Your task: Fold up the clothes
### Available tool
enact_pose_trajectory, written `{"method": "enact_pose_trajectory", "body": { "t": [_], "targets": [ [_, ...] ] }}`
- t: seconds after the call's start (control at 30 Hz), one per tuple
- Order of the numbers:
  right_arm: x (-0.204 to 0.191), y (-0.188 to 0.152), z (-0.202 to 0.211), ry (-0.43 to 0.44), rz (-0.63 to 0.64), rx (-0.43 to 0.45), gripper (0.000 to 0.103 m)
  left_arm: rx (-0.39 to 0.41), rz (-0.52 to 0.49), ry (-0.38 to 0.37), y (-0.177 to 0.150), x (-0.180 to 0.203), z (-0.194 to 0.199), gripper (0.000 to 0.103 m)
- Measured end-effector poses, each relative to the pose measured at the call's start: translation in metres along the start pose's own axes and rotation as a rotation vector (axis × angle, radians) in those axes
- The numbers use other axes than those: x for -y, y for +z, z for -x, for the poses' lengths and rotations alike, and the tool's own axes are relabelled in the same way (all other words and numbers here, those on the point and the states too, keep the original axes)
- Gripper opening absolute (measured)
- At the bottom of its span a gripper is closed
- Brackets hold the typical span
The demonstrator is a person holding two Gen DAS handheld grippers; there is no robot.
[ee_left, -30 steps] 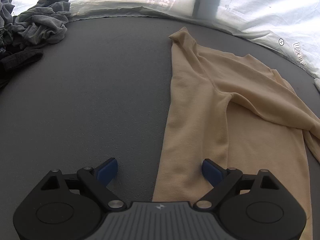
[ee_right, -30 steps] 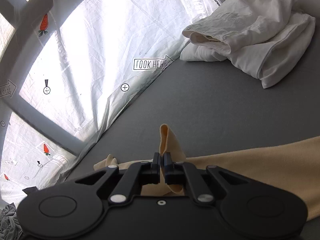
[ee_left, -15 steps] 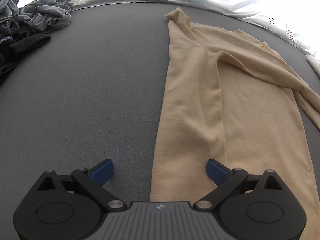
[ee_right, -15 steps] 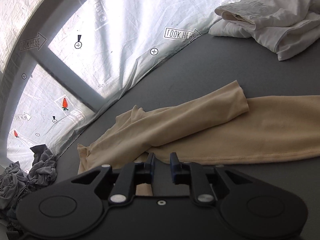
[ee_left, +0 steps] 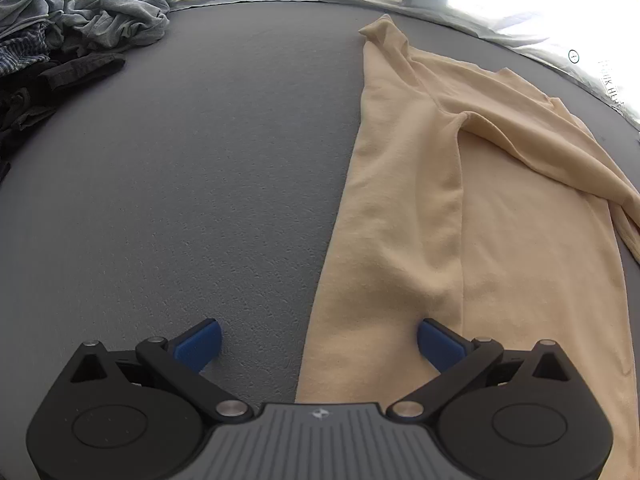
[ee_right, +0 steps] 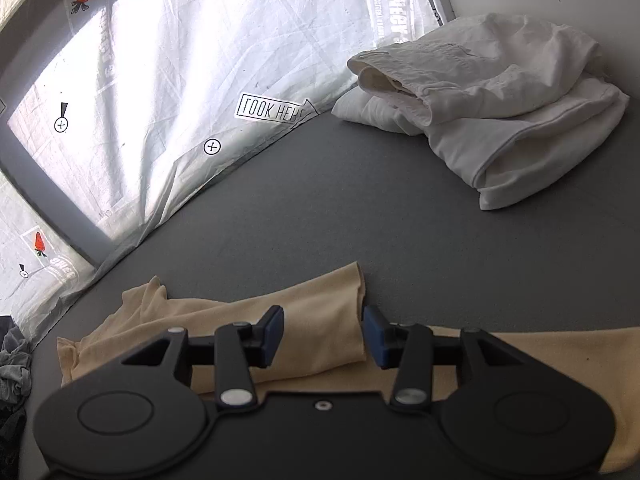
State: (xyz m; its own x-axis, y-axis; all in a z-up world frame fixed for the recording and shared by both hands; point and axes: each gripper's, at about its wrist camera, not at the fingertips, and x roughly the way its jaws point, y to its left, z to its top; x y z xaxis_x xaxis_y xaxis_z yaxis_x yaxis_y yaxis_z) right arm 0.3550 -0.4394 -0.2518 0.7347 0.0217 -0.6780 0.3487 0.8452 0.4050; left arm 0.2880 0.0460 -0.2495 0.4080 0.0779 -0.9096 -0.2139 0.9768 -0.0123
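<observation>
A beige long-sleeved top (ee_left: 472, 216) lies flat on the grey table, folded lengthwise with one sleeve laid across it. My left gripper (ee_left: 318, 344) is open and empty, low over the top's left edge near its hem. In the right wrist view the sleeve (ee_right: 320, 320) lies across the top's body, cuff end toward the right. My right gripper (ee_right: 324, 332) is open just above the cuff and holds nothing.
A heap of grey and dark clothes (ee_left: 80, 24) sits at the table's far left corner. A stack of folded white clothes (ee_right: 492, 100) sits at the far right. A printed plastic sheet (ee_right: 180, 80) hangs along the table's back edge.
My right gripper was shut on the sleeve cuff and held it up. It has laid the sleeve across the top and opened. The left gripper stayed open and shifted slightly.
</observation>
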Motion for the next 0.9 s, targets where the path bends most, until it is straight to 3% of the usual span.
{"method": "enact_pose_trajectory", "body": {
  "t": [0.17,0.23,0.37,0.53,0.73,0.9],
  "targets": [
    [0.007,0.003,-0.023,-0.025,0.000,-0.027,0.045,-0.009,0.007,0.006,0.002,0.001,-0.001,0.103],
    [0.006,0.002,-0.025,0.020,0.002,-0.047,0.029,-0.012,0.009,0.007,0.002,0.001,-0.001,0.103],
    [0.004,-0.003,-0.019,0.092,-0.028,-0.018,0.005,-0.017,0.012,0.010,0.003,0.002,-0.002,0.103],
    [0.009,-0.001,-0.005,0.200,-0.176,0.023,0.005,-0.013,0.009,0.007,0.003,0.001,-0.003,0.103],
    [0.005,-0.011,0.010,0.420,-0.387,0.046,0.002,0.006,0.003,0.002,0.002,0.001,-0.003,0.103],
    [-0.027,-0.029,0.030,0.544,-0.366,0.010,0.002,0.037,-0.006,-0.003,-0.003,0.001,0.000,0.103]
  ]
}}
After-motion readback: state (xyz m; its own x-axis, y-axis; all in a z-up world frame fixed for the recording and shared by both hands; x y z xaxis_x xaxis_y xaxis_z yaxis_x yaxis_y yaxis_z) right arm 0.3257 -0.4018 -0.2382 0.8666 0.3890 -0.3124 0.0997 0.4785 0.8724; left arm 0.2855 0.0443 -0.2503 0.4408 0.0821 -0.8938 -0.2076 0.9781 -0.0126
